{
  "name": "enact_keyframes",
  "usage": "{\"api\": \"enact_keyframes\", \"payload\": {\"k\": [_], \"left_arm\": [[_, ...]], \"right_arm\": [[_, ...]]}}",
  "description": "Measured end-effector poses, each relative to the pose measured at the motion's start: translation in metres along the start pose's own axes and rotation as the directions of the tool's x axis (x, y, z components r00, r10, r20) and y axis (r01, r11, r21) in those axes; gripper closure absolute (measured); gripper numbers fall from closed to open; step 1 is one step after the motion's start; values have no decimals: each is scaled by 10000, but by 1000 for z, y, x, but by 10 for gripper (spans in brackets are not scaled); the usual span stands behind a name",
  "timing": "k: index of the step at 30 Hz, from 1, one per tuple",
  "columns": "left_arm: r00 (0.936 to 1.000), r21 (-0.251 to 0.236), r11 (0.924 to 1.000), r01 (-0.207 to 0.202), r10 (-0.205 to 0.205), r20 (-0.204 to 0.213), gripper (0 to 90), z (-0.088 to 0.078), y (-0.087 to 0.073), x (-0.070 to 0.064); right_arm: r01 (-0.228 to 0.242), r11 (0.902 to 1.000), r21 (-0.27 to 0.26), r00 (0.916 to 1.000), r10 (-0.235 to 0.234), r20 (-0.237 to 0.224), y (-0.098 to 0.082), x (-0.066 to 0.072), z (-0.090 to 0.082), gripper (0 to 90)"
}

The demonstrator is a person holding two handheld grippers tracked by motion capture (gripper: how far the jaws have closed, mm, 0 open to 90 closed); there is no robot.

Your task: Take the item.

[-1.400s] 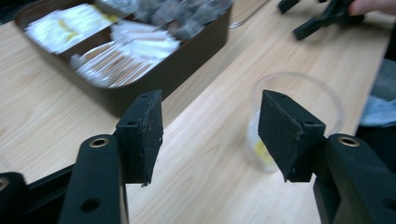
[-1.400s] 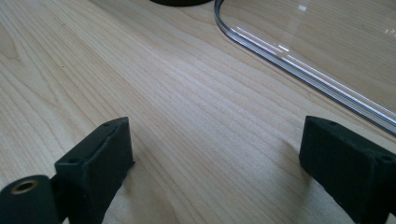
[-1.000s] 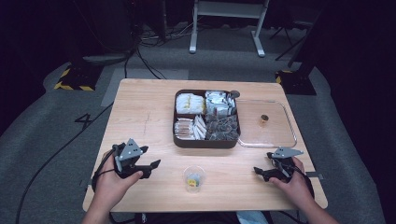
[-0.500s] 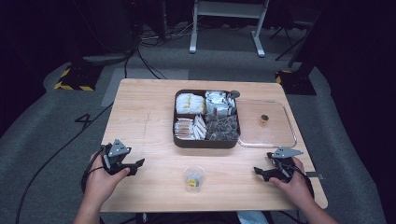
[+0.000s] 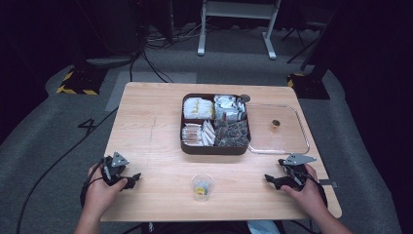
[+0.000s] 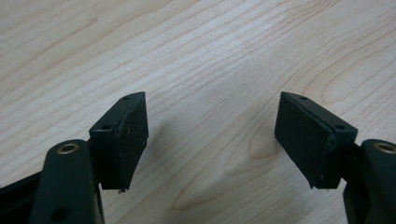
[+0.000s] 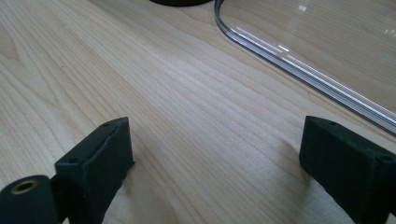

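Dark room; grey carpet floor, cables, white metal stand behind.

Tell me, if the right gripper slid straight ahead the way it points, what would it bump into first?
Probably the clear lid. The right gripper is open over bare table, and the lid's curved rim lies ahead, slightly to one side; the dark tray sits beyond.

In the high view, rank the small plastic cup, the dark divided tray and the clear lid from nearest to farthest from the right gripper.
From the right gripper:
1. Clear lid, just beyond it, on the table's right side.
2. Small plastic cup, off to its left, near the front edge.
3. Dark divided tray, farther back, at the table's centre.
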State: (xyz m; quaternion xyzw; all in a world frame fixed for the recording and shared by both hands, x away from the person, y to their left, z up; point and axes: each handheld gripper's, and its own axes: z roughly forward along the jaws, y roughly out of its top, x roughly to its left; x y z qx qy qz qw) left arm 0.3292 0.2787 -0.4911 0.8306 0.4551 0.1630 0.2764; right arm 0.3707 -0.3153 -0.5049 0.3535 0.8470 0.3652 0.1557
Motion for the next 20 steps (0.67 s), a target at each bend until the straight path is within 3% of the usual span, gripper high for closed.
{"api": "enact_keyframes", "payload": {"k": [2, 4, 7, 8, 14, 20], "left_arm": [[9991, -292, 9990, 324, -316, 277, 241, 3, -4, 2], [9983, -601, 9968, 521, -504, 298, 216, 5, -6, 3], [9992, -639, 9972, 378, -369, 156, 146, 6, -8, 7], [9989, -1024, 9938, 435, -412, 236, 124, 10, -11, 8], [9992, -963, 9950, 261, -232, 315, 101, 10, -11, 10], [9982, -707, 9974, -142, 183, 569, 4, 13, -7, 11]], "right_arm": [[0, 10000, -2, 10000, 0, -1, 0, 0, 0, 96], [1, 10000, 0, 10000, -1, 0, 0, 0, 0, 97], [2, 10000, -1, 10000, -2, 0, 0, 0, 0, 96], [0, 10000, 0, 10000, 0, -2, 0, 0, 0, 97], [2, 10000, -1, 10000, -2, -1, 0, 0, 0, 97], [1, 10000, -1, 10000, -1, 0, 0, 0, 0, 96]]}}
